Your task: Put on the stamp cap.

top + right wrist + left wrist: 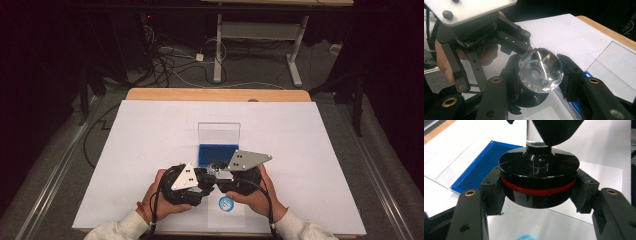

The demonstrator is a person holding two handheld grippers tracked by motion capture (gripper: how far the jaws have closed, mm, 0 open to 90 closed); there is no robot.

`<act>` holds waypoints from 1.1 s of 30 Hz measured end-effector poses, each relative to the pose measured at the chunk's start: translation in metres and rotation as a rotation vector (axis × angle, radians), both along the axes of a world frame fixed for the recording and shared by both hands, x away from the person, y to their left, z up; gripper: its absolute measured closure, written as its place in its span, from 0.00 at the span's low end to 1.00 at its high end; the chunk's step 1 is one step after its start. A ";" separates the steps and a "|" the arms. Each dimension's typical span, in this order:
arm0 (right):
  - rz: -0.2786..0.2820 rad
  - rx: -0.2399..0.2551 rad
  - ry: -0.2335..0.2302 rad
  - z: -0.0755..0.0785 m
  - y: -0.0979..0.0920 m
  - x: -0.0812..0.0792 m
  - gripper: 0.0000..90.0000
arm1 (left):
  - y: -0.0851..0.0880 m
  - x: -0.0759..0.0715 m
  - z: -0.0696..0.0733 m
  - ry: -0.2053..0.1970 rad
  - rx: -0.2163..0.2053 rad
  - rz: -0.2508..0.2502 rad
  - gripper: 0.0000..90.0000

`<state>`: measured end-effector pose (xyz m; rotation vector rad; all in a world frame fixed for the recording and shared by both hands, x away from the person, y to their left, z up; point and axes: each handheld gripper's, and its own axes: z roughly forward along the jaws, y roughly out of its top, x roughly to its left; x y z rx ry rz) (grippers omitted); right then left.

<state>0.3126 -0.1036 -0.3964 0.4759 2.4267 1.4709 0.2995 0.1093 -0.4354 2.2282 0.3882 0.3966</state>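
Left gripper view: left gripper (537,195) clamps the round black red-ringed stamp base (537,176) beside the blue ink pad (482,167); right gripper (540,75) grips its clear faceted knob (540,70).

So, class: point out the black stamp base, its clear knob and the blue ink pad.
black stamp base (537,167): left gripper view, top face.
clear knob (540,70): right gripper view, faceted front.
blue ink pad (217,152): high view, pad surface.

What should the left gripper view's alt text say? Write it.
The left gripper clamps a round black stamp base with a red ring, while the clear handle rises from its top. Behind lies an open blue ink pad on the white table cover.
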 end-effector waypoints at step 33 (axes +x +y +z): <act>-0.018 -0.003 -0.027 0.007 -0.010 -0.003 0.64 | -0.004 0.000 -0.011 -0.018 0.032 0.042 0.23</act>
